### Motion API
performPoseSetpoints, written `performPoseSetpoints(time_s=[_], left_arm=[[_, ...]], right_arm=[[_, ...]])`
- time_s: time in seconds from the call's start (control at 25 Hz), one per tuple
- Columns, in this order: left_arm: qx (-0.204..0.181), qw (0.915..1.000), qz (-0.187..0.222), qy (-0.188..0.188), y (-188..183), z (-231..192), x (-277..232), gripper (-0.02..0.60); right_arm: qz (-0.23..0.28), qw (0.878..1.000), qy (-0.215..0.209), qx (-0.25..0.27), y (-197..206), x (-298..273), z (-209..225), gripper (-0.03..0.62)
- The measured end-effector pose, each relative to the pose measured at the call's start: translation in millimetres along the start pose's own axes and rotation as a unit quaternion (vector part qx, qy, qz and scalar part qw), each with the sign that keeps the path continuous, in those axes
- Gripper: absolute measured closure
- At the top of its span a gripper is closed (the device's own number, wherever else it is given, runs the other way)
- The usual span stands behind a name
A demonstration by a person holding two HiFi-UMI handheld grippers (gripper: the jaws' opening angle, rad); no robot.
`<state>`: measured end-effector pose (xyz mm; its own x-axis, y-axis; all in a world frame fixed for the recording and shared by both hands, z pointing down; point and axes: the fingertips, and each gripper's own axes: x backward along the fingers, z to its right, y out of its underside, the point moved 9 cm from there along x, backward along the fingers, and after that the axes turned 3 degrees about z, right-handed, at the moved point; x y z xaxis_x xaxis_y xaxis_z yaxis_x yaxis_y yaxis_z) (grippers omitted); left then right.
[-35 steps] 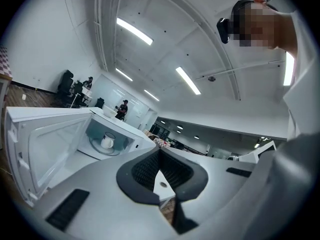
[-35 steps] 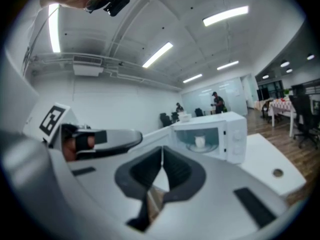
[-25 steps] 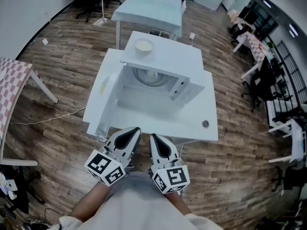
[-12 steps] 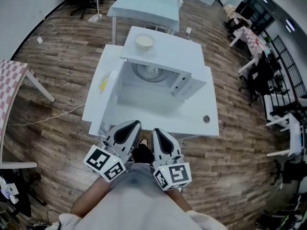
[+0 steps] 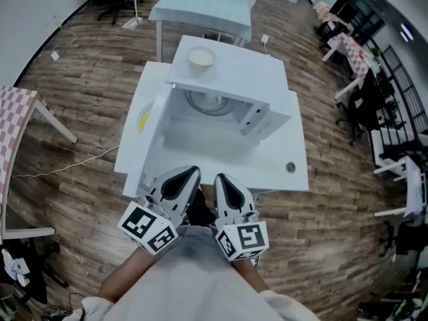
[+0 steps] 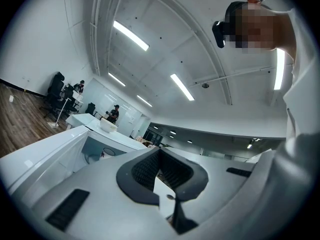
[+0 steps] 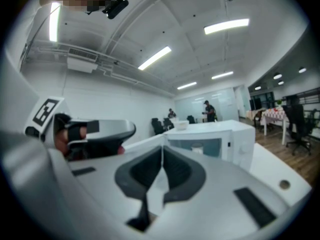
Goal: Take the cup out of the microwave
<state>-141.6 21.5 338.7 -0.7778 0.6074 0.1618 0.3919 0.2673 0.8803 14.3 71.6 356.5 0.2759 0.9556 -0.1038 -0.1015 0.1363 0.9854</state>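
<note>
My left gripper [image 5: 179, 180] and right gripper [image 5: 225, 187] are both closed and empty, held low before the open microwave [image 5: 237, 69], since the cup [image 5: 212, 101] inside looks beyond reach.

No legible words, brands or numbers anywhere. Only black-and-white square code patterns on the left white marker cube [image 5: 148, 227] and right white marker cube [image 5: 244, 239], below the boxy white microwave [image 5: 231, 72]. At its left, a small yellow patch [image 5: 145, 119], perhaps a label, too small to read.
</note>
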Motion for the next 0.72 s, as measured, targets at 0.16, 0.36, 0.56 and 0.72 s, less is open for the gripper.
performPoseSetpoints(time_s=[0.16,0.36,0.56,0.72], left_arm=[[0.006,1.0,-0.006,0.004,6,-4,-10,0.572],[0.005,0.9998,-0.016,0.006,16,-6,-26,0.571],[0.006,0.9997,-0.023,-0.005,19,-19,-43,0.572],[0.001,0.9995,-0.029,-0.012,19,-24,-55,0.572]], right_arm=[[-0.002,1.0,0.003,0.002,2,-9,8,0.571],[-0.008,1.0,0.008,0.003,6,-18,26,0.571],[-0.004,1.0,0.001,0.0,3,-38,39,0.571],[-0.005,1.0,-0.008,0.001,5,-53,49,0.571]])
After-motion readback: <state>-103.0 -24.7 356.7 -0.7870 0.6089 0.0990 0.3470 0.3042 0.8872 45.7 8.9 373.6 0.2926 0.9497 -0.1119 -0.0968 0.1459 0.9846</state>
